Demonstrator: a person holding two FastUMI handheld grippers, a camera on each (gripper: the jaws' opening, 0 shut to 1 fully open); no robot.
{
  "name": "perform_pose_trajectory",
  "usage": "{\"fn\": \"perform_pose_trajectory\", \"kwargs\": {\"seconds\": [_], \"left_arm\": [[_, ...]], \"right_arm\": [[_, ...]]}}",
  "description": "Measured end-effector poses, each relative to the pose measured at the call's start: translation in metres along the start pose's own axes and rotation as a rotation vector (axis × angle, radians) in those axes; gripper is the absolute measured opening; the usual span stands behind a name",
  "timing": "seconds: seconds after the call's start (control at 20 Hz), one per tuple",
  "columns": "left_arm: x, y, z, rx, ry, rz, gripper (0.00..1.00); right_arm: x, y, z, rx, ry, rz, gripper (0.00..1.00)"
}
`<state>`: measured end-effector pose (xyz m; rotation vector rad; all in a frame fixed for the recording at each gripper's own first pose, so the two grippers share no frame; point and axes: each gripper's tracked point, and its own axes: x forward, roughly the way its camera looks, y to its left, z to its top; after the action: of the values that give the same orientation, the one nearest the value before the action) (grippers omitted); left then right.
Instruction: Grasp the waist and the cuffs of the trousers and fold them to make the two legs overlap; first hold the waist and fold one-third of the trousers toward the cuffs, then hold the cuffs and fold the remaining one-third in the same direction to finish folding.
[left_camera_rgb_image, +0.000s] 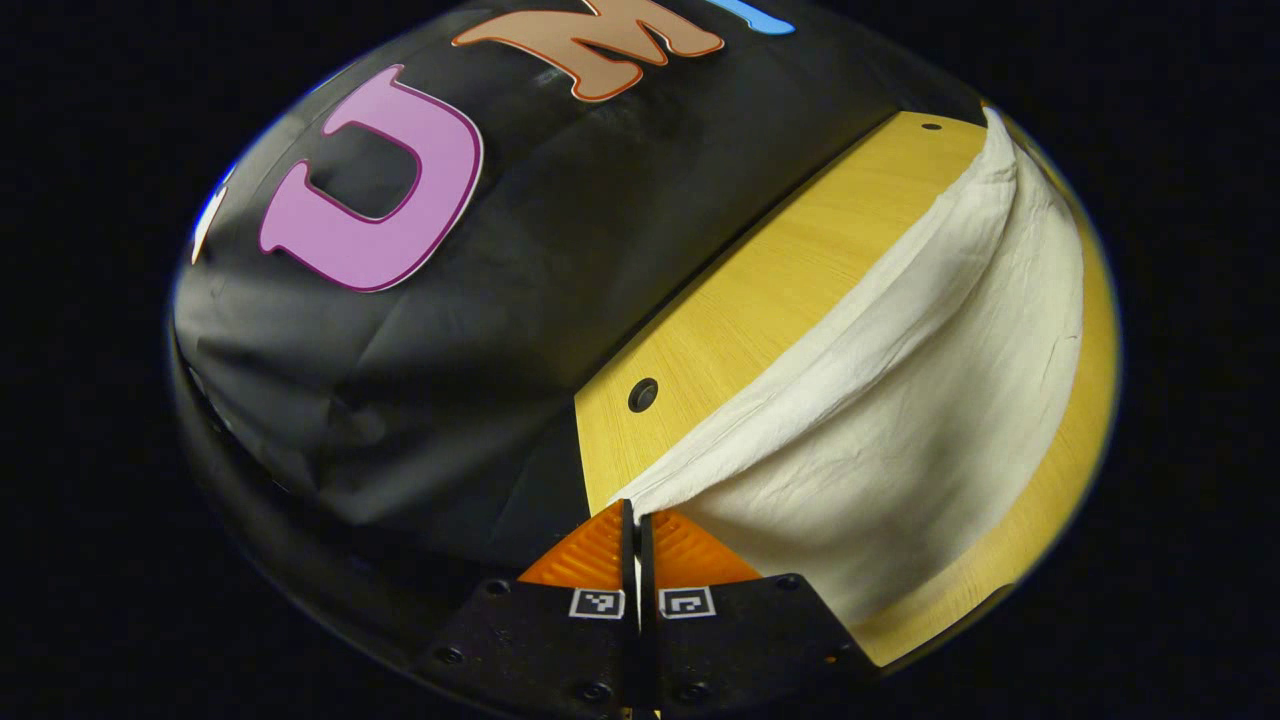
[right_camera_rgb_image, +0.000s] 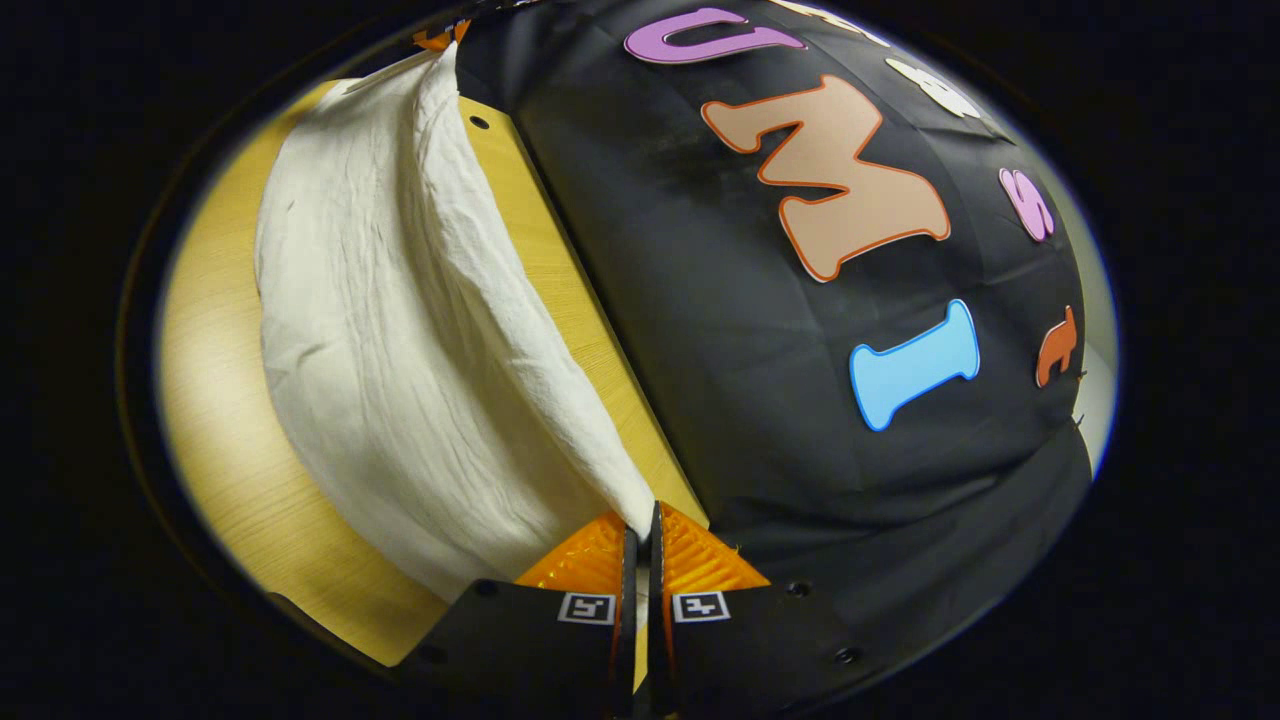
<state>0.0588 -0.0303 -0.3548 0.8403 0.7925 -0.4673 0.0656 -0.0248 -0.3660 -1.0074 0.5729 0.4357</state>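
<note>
Cream-white trousers (left_camera_rgb_image: 900, 400) lie spread along the yellow wooden table (left_camera_rgb_image: 760, 300), with their far edge lifted into a taut ridge. In the left gripper view my left gripper (left_camera_rgb_image: 637, 515) is shut on one end of that lifted edge, the cloth pinched between its fingers. In the right gripper view the same trousers (right_camera_rgb_image: 400, 330) stretch away from my right gripper (right_camera_rgb_image: 640, 515), which is shut on the other end of the edge. The far gripper (right_camera_rgb_image: 440, 35) shows small at the top of the right gripper view, holding the cloth's far end.
The black booth wall (left_camera_rgb_image: 480, 330) hangs just behind the table's back edge. Two small round holes (left_camera_rgb_image: 642, 394) sit in the tabletop near that edge. A strip of bare table (right_camera_rgb_image: 220, 400) runs along the near side of the trousers.
</note>
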Motion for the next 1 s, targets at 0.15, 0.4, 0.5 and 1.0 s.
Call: {"fn": "perform_pose_trajectory", "kwargs": {"seconds": [0.15, 0.4, 0.5, 1.0], "left_arm": [[0.024, -0.007, 0.000, -0.026, 0.006, -0.016, 0.00], [0.063, -0.025, -0.001, -0.034, 0.032, -0.068, 0.00], [0.077, -0.032, -0.002, -0.045, 0.039, -0.087, 0.00], [0.057, -0.057, 0.026, -0.229, -0.053, -0.117, 0.95]], "right_arm": [[0.027, 0.006, 0.007, -0.024, 0.006, 0.010, 0.07], [0.085, 0.037, -0.009, -0.020, 0.074, 0.072, 0.08], [0.096, 0.052, -0.018, -0.004, 0.104, 0.093, 0.08], [0.060, 0.047, 0.000, 0.343, 0.095, 0.058, 0.98]]}}
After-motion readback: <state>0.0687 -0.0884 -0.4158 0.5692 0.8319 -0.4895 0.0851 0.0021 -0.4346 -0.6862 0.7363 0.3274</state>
